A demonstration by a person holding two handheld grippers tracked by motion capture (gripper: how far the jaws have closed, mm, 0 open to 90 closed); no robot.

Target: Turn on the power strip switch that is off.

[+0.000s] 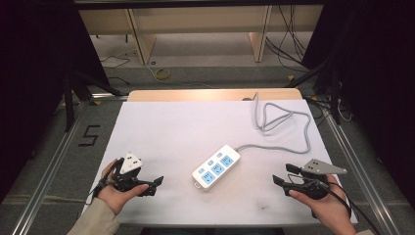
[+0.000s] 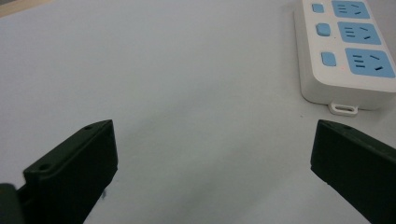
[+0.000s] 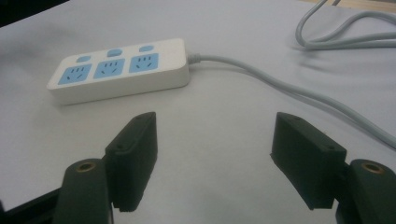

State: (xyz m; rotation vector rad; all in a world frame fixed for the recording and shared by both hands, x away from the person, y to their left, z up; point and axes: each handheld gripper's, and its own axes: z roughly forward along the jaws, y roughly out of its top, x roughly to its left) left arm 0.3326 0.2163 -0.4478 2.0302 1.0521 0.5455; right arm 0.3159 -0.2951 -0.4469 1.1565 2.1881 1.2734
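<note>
A: Near edge first. What is seen at the lower left of the high view?

B: The left gripper (image 1: 157,181) is held in a hand (image 1: 115,193) at the lower left, jaws pointed toward frame center. In the left gripper view its jaws are spread wide, nothing between them, only bare white table surface (image 2: 187,93) seen in the gap.

A: Lower right?

B: The right gripper (image 1: 284,174) is held in the other hand (image 1: 325,205) at the lower right, jaws aimed left toward the middle. A grey three-cornered plate is carried on top. In the right gripper view the jaws are released, wide apart, nothing grasped.

A: Location of the power strip?

B: The white power strip (image 1: 216,168) is laid flat at center frame in the high view, between the two grippers, well apart from both, angled from lower left to upper right. Three blue sockets and three blue switches are seen on it. It is shown at the upper right in the left gripper view (image 2: 343,51) and at the upper left in the right gripper view (image 3: 121,70).

A: Farther back?

B: A grey cord (image 1: 284,122) is run from the strip's upper right end and looped at the upper right of the table; it is also seen at the right of the right gripper view (image 3: 299,93). A wooden table edge (image 1: 210,94) is seen beyond the white surface, cables on the floor behind.
</note>
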